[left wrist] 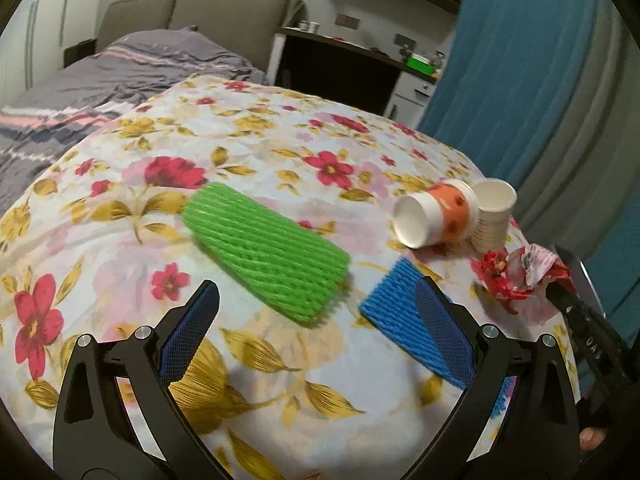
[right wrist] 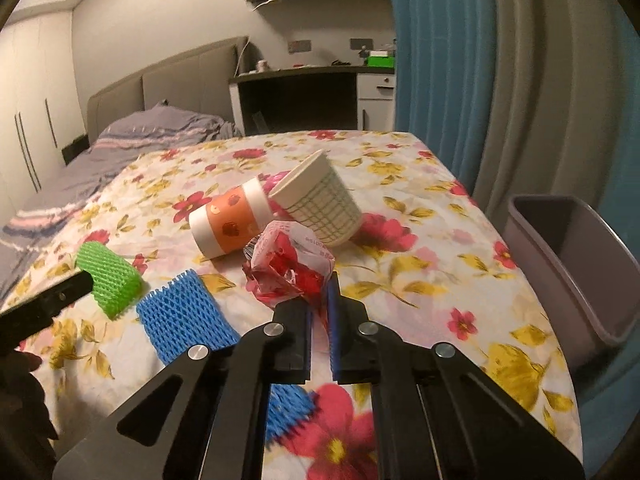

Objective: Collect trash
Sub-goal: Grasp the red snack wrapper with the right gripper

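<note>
On the floral tablecloth (left wrist: pixel 248 128) lie a green foam net (left wrist: pixel 266 250), a blue foam net (left wrist: pixel 404 312), an orange-banded paper cup (left wrist: pixel 434 216) on its side and a white checked cup (left wrist: pixel 494 216). My left gripper (left wrist: pixel 318 312) is open and empty above the cloth, between the two nets. My right gripper (right wrist: pixel 320 304) is shut on a crumpled red and white wrapper (right wrist: pixel 292 268), in front of the orange cup (right wrist: pixel 230 222) and the checked cup (right wrist: pixel 320 204). The wrapper also shows in the left wrist view (left wrist: pixel 520 272).
A grey bin (right wrist: pixel 576 264) stands beside the table's right edge, below blue and grey curtains (right wrist: pixel 480 80). A bed (left wrist: pixel 100 76) lies behind on the left, a desk (right wrist: pixel 304 92) at the back. The green net (right wrist: pixel 110 276) and blue net (right wrist: pixel 184 316) lie left of my right gripper.
</note>
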Demonstrator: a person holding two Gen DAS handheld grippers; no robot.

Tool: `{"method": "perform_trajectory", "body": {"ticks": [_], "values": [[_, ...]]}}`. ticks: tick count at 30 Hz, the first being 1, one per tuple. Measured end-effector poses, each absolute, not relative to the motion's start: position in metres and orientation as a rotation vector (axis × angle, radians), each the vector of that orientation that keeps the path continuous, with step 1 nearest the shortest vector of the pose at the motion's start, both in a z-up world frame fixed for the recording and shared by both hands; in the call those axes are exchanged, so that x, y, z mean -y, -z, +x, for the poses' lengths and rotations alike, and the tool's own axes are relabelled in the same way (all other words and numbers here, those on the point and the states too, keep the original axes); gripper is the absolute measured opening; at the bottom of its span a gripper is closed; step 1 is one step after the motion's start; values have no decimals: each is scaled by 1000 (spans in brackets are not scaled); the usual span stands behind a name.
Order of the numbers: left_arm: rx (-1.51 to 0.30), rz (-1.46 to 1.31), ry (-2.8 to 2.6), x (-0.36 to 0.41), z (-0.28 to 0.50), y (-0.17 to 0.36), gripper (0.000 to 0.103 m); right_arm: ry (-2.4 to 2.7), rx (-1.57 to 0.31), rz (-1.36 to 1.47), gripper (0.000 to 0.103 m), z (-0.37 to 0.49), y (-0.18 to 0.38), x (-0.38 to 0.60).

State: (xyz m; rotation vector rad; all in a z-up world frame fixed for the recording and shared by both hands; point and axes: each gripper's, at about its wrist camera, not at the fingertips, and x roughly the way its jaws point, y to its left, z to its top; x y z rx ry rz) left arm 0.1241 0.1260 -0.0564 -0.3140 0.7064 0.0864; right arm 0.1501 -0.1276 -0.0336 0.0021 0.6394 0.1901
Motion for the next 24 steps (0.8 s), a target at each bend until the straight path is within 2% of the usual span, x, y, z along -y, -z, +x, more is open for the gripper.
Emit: {"method": "perform_trajectory", "body": {"ticks": [10,17,21,24], "values": [[-779,-157,55,-49,139,67,96,-157,-625,76,8,127,27,164],[-882,-123,65,-26,160,85,96,-146,-625,97,8,118,27,182],[-912,-80,56,-17,164,93,88,-144,-621,103,8,115,26,189],[-907,-57,47,-12,162,92,73,-144,-623,107,8,115,27,191]]}}
